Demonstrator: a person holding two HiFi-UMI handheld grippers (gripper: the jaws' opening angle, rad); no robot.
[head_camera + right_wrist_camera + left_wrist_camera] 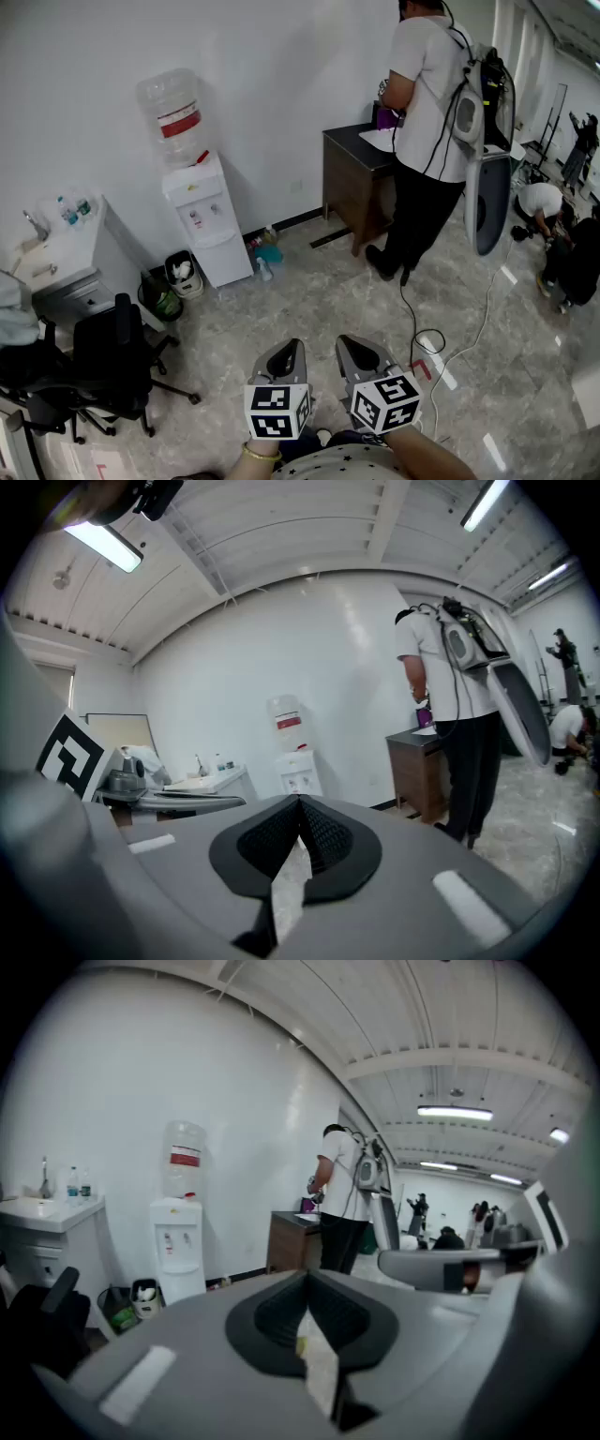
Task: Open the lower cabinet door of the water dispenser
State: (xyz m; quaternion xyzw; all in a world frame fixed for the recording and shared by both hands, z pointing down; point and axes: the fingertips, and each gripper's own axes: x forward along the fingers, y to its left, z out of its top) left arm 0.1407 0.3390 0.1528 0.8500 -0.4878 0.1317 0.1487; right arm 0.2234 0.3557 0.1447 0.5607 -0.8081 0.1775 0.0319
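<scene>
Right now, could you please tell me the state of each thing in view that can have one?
lower cabinet door: shut, nothing touching it.
water bottle: seated neck-down on the water dispenser.
left gripper: jaws together, empty.
right gripper: jaws together, empty.
bin: open-topped, upright beside the water dispenser.

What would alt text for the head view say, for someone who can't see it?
Left gripper and right gripper, both shut and empty, point across a marble floor toward a white water dispenser against the far wall. A person stands at a brown desk on the right.
</scene>
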